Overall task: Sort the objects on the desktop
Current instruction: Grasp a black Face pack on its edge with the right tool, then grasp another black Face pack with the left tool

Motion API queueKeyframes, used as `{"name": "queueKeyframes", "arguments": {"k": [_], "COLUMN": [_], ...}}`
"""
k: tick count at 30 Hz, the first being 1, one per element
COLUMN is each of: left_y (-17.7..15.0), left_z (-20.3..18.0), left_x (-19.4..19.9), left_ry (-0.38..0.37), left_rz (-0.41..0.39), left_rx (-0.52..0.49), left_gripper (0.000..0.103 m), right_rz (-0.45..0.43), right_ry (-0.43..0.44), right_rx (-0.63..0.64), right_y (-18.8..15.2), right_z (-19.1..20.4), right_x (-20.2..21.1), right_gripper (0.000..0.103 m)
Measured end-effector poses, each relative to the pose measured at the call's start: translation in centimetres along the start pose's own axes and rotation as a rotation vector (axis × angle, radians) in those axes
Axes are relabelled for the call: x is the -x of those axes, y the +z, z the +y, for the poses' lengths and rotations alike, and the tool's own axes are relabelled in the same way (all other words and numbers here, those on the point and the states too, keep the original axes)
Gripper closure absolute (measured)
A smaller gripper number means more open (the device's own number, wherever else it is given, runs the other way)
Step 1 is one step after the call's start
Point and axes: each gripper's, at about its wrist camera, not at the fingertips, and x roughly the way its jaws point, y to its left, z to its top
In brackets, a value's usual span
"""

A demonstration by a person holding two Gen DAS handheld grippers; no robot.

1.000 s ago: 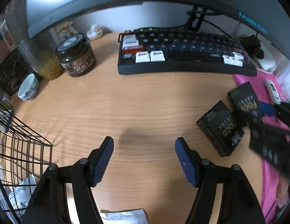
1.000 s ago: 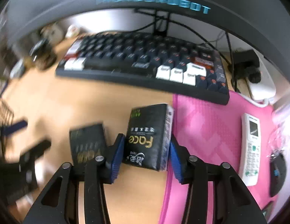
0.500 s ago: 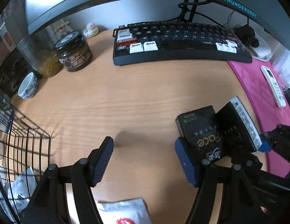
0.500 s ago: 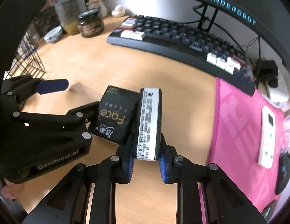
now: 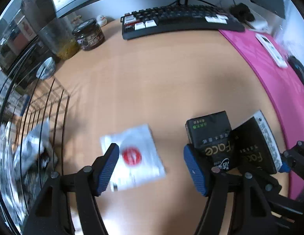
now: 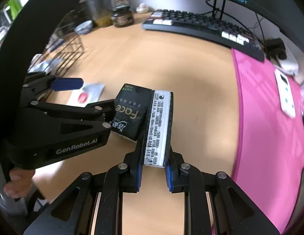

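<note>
Low in the right wrist frame, the right gripper pinched a tissue pack on edge, seemingly to lift it clear for sorting. A second tissue pack lay touching it. At centre-left, the left gripper stood spread over a white sachet, likely its target. At far left stood the wire basket.

- The right tool has its blue-padded jaws closed on the sides of a tissue pack, which it holds on edge, tilted, above the tabletop.
- The left tool has its jaws spread wide with nothing between the pads, low over the tabletop.
- The two tools sit close together, left tool's right finger just beside the held pack.
- A bare hand grips the left tool's handle.
</note>
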Motion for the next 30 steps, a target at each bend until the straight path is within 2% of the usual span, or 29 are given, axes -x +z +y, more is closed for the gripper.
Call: {"name": "queueKeyframes", "arguments": {"k": [5,11,15,22,30], "left_y": [-2.7,-2.9,-2.8,-2.2,-1.6], "left_z": [-0.4,-0.6,-1.0,-3.1,-5.4], "left_x": [1.9,4.1,4.7,3.4,2.1], "left_ry": [-0.001,-0.047,-0.101,-0.135,-0.136], "left_rz": [-0.026,-0.082,-0.093,-0.079,-0.061], "left_rx": [-0.008,0.014,0.028,0.000,-0.058], "left_gripper": [0.030,0.030,0.030,0.030,0.030], "right_rz": [-0.027,-0.070,-0.070,-0.075,-0.085], "right_ry": [-0.019,-0.055,-0.043,-0.041,-0.061], "right_rx": [-0.007,-0.036,-0.056,-0.082,-0.131], "right_y": [-2.6,-2.4,-2.5,-2.9,-3.7], "right_z": [1.4,0.2,-0.8,-2.2,-4.1], "right_x": [1.6,2.8,2.8,3.0,3.7], "right_gripper": [0.083,0.083,0.083,0.083,0.083]}}
